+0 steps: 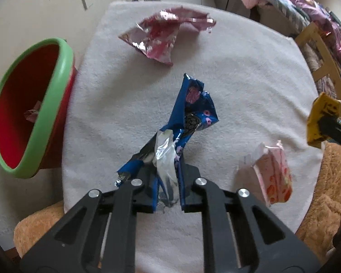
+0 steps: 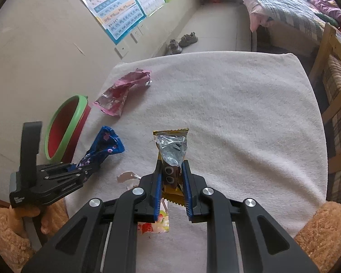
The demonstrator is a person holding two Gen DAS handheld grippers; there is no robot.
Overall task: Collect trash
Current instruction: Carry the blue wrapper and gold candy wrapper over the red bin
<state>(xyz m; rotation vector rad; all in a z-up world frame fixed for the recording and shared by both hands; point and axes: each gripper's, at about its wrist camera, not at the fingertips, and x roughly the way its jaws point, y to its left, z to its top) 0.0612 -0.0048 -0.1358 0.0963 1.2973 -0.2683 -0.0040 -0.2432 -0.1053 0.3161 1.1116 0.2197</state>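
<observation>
At the far left, a red bin with a green rim (image 1: 54, 104) stood just off the edge of the white towel-covered table (image 1: 238, 86), tilted in the left wrist view, with a small crumpled pink scrap (image 1: 33, 113) lying inside it. Beyond it, near the table's far left edge, a pink foil wrapper (image 1: 156, 38) lay open and flat on the towel. Nearer the middle, the left gripper (image 1: 168, 182) was clamped on a blue snack wrapper (image 1: 191, 111), its fingers pressed against the crumpled silver-lined end while the blue printed end stuck up between them, lifted off the towel. To the right of that, a pink-and-white strawberry-print packet (image 1: 274, 177) lay on the towel near the table's front edge. Furthest right, the right gripper (image 2: 171, 177) was closed on a yellow snack wrapper (image 2: 171, 145), torn open at the top so its silver lining showed, held upright above the towel. The strawberry packet (image 2: 158, 223) sat directly under that gripper. Behind the table, a bed (image 2: 284, 6) stood at the right.
</observation>
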